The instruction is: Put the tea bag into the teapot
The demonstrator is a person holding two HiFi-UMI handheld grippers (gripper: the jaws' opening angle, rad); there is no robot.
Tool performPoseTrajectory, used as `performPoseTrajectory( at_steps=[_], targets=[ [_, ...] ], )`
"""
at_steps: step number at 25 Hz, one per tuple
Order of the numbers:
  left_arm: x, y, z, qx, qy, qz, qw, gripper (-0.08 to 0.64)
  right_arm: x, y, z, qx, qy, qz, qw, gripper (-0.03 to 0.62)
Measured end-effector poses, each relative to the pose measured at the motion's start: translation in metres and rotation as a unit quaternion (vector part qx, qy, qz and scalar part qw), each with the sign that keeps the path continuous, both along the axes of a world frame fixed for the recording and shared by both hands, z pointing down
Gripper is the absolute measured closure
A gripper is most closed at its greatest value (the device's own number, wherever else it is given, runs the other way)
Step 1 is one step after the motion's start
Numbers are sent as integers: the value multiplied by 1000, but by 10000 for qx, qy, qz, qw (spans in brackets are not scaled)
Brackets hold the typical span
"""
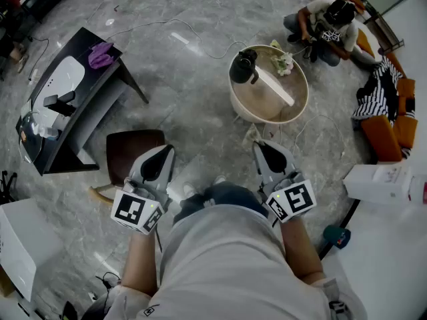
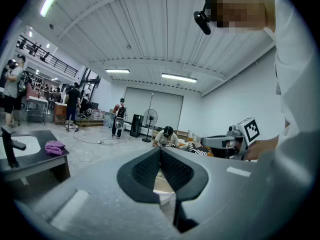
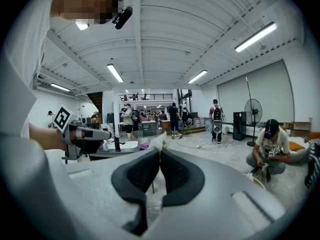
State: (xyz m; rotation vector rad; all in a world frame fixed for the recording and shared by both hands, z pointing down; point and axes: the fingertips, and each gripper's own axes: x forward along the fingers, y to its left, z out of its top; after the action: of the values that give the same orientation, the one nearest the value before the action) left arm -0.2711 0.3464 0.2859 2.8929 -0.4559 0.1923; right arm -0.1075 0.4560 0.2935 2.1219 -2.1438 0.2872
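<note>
A black teapot (image 1: 243, 65) stands at the left of a round table (image 1: 267, 117) some way ahead of me on the floor. White packets (image 1: 285, 61) lie beside it, and a long white strip (image 1: 277, 87) crosses the tabletop. Both grippers are held close to my body, far short of the table. My right gripper (image 1: 257, 146) (image 3: 159, 152) is shut on a pale tea bag (image 3: 158, 141), whose corner pokes out above the pads. My left gripper (image 1: 166, 150) (image 2: 160, 152) is shut, and nothing shows between its pads.
A dark desk (image 1: 75, 99) with a white basin and a purple cloth stands at the left. A brown stool (image 1: 133, 151) is near my left gripper. A person (image 1: 327, 20) sits on the floor behind the table. A white box (image 1: 377, 182) and orange cushions (image 1: 390, 135) lie at the right.
</note>
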Motion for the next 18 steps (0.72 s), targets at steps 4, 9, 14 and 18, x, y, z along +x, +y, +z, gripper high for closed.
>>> performPoseTrajectory(
  at_steps=[4, 9, 14, 18],
  targets=[
    [30, 11, 3, -97, -44, 8, 9999, 552, 27, 5, -1, -10, -20, -61, 10000, 581],
    [71, 17, 7, -100, -98, 51, 9999, 552, 66, 12, 1, 122, -201, -1, 9997, 581],
    [108, 22, 12, -135, -163, 121, 9997, 552, 95, 20, 6, 159, -298, -12, 9994, 581],
    [129, 20, 15, -132, -226, 232, 9994, 552, 115, 15, 13, 146, -375, 109, 9991, 581]
  ],
)
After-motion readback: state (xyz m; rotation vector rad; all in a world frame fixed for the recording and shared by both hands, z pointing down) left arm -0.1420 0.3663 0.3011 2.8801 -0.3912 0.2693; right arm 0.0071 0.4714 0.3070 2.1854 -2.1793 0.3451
